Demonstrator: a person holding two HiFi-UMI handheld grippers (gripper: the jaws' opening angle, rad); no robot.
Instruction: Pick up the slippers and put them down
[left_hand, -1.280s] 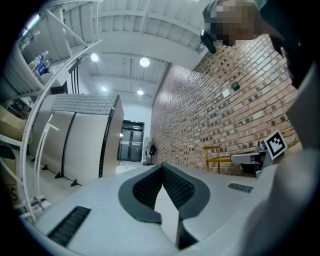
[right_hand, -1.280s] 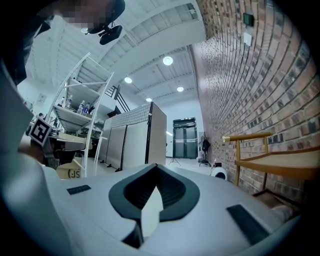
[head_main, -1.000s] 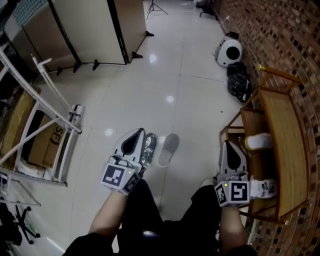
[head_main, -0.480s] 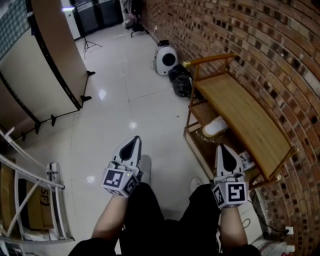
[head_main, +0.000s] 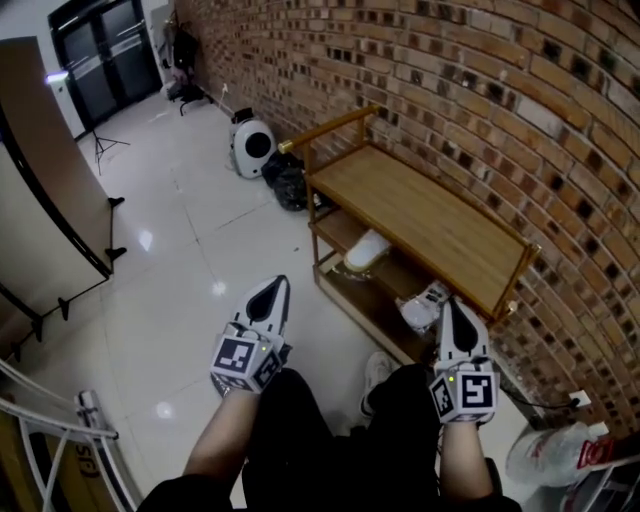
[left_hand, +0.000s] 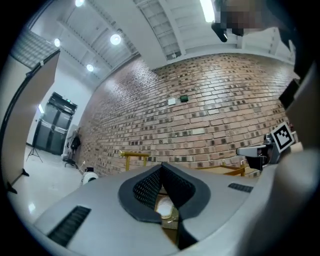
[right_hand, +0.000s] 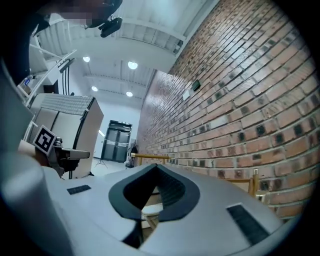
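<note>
The wooden rack (head_main: 430, 225) against the brick wall (head_main: 480, 90) holds both slippers under its top board. A white slipper (head_main: 366, 252) lies on the inner shelf towards the far end. A patterned slipper (head_main: 424, 308) lies at the near end; whether it shares that shelf I cannot tell. A white plastic bag (head_main: 545, 455) sits on the floor at the lower right, its contents hidden and its red label too small to read. The only clear print is the square marker on each cube.

The left hand-held gripper (head_main: 272, 290) hangs over bare floor, jaws pressed together on nothing. The right hand-held gripper (head_main: 451, 310) is likewise closed and empty — its tip appears just beside the patterned slipper without gripping it.
</note>
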